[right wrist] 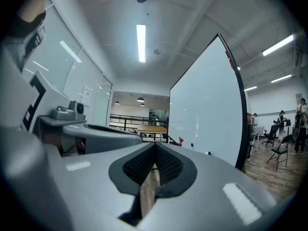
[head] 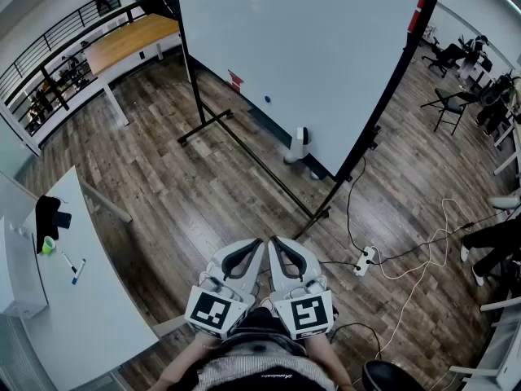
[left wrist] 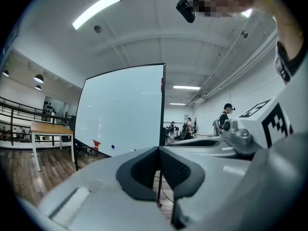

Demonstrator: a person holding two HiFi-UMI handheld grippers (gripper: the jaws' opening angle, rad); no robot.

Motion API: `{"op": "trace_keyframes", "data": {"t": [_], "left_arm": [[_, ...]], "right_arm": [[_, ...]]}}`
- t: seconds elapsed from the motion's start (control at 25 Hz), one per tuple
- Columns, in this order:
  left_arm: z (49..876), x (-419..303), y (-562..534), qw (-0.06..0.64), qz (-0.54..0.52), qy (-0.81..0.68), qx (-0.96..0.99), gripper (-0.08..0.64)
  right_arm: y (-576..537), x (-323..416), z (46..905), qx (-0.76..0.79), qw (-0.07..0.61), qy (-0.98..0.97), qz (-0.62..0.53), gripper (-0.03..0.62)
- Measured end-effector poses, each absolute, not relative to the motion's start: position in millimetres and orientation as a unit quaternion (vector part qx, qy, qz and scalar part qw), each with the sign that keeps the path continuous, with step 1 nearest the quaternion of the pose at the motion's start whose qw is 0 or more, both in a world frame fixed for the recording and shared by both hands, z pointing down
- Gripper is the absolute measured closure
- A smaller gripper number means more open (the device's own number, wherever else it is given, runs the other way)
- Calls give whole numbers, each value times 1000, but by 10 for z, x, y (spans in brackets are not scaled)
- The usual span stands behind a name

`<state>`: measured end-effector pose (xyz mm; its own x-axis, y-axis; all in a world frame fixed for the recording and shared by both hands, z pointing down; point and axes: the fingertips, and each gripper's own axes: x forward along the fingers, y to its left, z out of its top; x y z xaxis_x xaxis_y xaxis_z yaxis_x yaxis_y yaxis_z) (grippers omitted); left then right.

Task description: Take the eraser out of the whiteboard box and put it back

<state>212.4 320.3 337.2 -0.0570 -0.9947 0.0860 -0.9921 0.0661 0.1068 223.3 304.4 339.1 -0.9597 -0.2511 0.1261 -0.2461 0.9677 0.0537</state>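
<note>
A large whiteboard on a black wheeled stand stands ahead of me on the wood floor. At its lower edge hangs a white box-like holder; no eraser shows in any view. A small blue magnet and a red tag sit low on the board. My left gripper and right gripper are held side by side close to my body, far from the board. Both are shut with nothing between the jaws. The left gripper view shows the board beyond its closed tips, as does the right gripper view.
A white table at my left holds markers, a green cup and a black item. A wooden table stands at the back left by a railing. A power strip and cables lie on the floor at right, near chairs and a seated person's legs.
</note>
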Motion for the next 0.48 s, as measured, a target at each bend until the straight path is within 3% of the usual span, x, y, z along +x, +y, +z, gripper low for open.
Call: {"op": "trace_keyframes", "data": {"t": [0.12,0.48], "left_arm": [[3423,2137,3214,42,15,-722,691,558],[3453,2212,3143,67,8,-730,680,558]], "right_arm": [[3034,2288,3346,126,47,-991,-14,594],[2944,2345,3481,111,53,-992,2,592]]}}
